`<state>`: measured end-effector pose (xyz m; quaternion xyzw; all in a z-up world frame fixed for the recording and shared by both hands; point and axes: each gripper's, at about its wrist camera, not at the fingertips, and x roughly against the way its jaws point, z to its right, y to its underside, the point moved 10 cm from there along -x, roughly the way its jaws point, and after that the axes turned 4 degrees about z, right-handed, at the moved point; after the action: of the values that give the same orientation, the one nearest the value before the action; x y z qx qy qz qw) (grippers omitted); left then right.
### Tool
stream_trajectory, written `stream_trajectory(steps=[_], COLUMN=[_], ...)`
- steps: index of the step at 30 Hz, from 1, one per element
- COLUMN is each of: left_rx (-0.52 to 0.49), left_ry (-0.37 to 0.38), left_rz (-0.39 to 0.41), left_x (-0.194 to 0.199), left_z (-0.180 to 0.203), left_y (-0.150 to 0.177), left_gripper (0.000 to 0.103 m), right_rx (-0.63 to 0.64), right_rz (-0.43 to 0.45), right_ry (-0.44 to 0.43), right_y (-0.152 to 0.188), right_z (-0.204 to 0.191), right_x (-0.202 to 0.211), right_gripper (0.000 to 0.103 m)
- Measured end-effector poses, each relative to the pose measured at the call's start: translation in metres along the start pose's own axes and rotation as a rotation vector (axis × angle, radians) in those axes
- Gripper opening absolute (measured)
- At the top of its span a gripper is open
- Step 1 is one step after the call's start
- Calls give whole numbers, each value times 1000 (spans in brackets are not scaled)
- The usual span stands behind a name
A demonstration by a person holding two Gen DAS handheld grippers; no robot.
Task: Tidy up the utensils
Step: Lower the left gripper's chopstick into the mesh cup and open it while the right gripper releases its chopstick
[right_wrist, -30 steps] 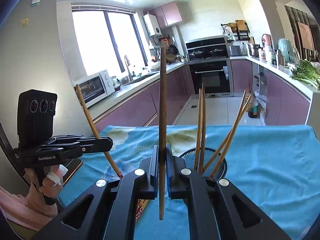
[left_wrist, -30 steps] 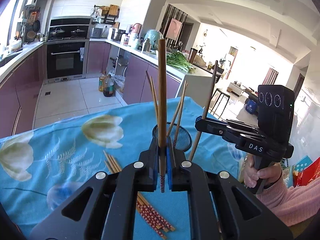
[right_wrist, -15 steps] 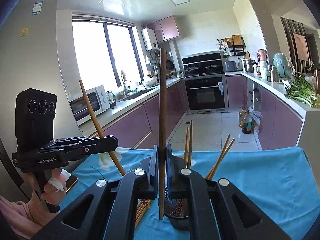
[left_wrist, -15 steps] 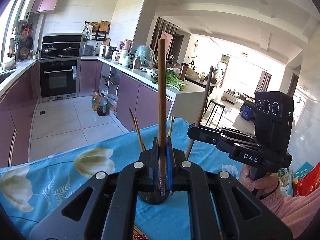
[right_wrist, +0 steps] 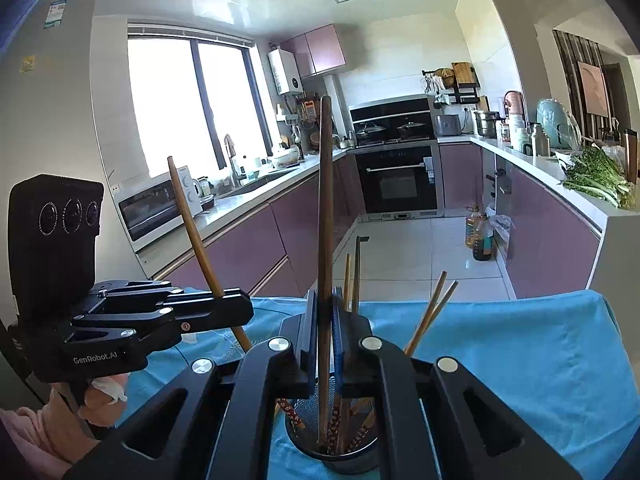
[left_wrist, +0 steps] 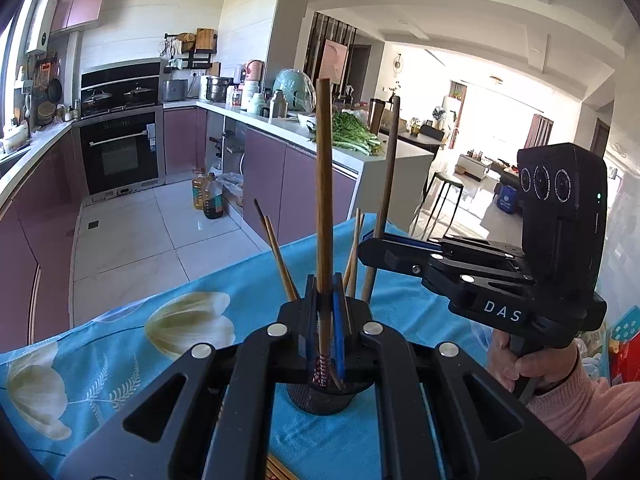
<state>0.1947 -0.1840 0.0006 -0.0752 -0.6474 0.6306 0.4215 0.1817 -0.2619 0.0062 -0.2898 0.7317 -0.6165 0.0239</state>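
Two chopsticks are in hand, one per tool. The left tongs [left_wrist: 325, 320] are clenched on a brown chopstick [left_wrist: 323, 184] that stands nearly upright between the blue pads, its patterned end hanging just below them. The right tongs [right_wrist: 325, 320] are likewise clamped on a darker chopstick [right_wrist: 325, 216], upright, with its lower end reaching down inside the black mesh holder [right_wrist: 340, 456].

That holder sits on the blue flowered cloth of the bench [right_wrist: 520, 344], directly under and just beyond the right tongs, and already carries several chopsticks [right_wrist: 430, 312] leaning outward beyond the fingers. From the left tool's view the same holder [left_wrist: 320, 400] lies right beneath its tips, with the right tool close by on that tool's right.

Judging by this, the step in hand is dropping the held chopsticks into the holder. The right one looks ready: a release should let it slide in. The left chopstick's tip seems just above the rim, so it likely needs lowering over the opening first, clear of the leaning sticks.
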Motion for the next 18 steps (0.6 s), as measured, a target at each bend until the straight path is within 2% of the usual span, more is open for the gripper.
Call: stream_trajectory(steps=[10, 18], left_rx=[-25, -23], left_ry=[23, 20], left_rz=[-159, -227], left_x=[-28, -55], left_z=[-1, -2], left_y=[37, 52], left_gripper=[7, 7], right_rx=[-23, -44], right_rz=[-126, -170], right_ry=[11, 20], right_y=[36, 48], right_z=[6, 9], right_x=[-22, -36], right_gripper=[6, 7])
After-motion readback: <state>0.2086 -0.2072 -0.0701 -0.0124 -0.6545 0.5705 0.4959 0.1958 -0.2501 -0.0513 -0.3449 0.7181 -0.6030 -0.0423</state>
